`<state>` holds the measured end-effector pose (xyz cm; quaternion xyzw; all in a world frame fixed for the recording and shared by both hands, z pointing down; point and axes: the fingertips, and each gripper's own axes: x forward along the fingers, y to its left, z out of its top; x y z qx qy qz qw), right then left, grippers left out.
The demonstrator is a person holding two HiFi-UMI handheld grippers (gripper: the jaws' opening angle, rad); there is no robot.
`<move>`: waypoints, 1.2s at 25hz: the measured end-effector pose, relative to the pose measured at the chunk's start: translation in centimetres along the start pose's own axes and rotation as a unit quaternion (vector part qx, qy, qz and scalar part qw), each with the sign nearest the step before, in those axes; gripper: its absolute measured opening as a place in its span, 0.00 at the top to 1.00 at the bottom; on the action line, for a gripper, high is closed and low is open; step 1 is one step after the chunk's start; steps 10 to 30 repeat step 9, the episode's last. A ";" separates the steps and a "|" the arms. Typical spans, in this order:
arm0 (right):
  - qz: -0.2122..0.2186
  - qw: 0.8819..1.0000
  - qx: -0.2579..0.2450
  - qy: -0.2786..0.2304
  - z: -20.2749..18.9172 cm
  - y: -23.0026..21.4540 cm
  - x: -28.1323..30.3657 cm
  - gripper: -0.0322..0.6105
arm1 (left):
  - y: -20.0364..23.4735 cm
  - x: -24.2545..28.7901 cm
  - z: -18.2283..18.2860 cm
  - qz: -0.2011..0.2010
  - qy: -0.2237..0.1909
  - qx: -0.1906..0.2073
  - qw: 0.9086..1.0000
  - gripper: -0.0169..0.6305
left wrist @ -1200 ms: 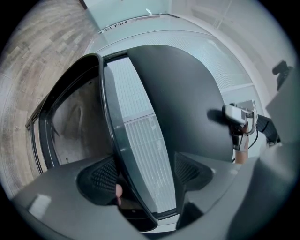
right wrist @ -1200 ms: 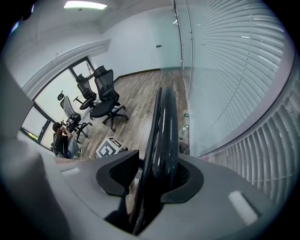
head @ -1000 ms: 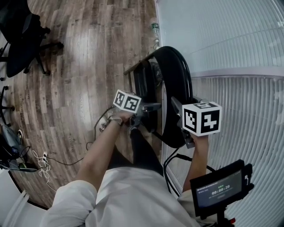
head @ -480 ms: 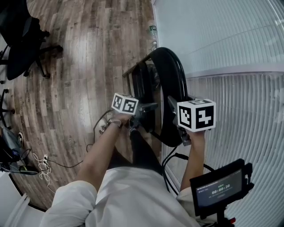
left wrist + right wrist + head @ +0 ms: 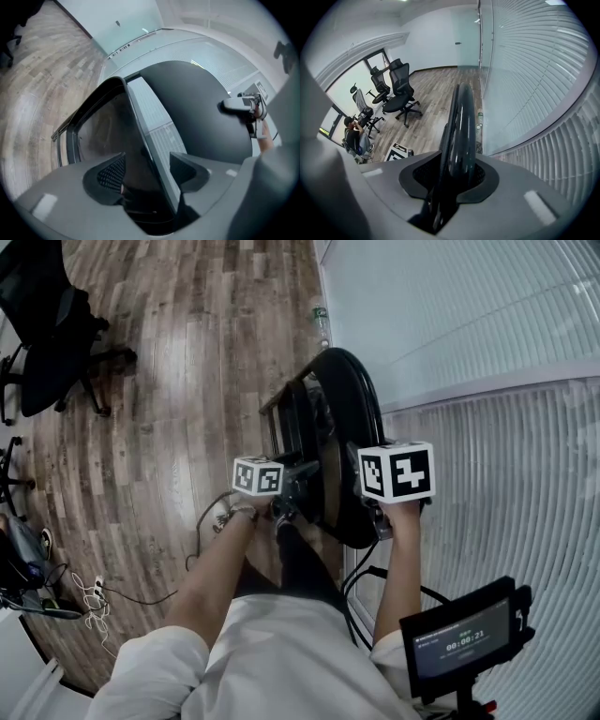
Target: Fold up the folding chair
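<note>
Head view: folding chair just beside glass wall

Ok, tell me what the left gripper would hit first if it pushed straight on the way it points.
The black folding chair's frame edge: it already stands between the left gripper's closing jaws, so a push forward would likely meet it almost at once. Depth there is hard to judge.

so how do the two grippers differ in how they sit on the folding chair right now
The left gripper has wider jaws, closing round the thin frame edge of the folding chair with room to spare; the right gripper has narrower jaws, also closing, with the rounded black rim filling their gap. The left points nearly level, the right steeply down. Both straddle the same chair.
</note>
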<state>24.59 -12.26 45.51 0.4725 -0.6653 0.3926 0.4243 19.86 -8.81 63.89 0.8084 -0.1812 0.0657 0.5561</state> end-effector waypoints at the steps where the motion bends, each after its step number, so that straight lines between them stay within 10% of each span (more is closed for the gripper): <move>1: -0.007 1.000 -0.003 0.003 0.2 -0.2 0.3 0.83 | 0.5 -0.3 -0.2 0.003 -0.001 -0.011 1.000 0.54; 30: 0.014 1.000 0.010 0.014 0.7 0.0 2.3 0.86 | 1.0 -1.1 -3.0 0.018 0.048 -0.038 0.998 0.54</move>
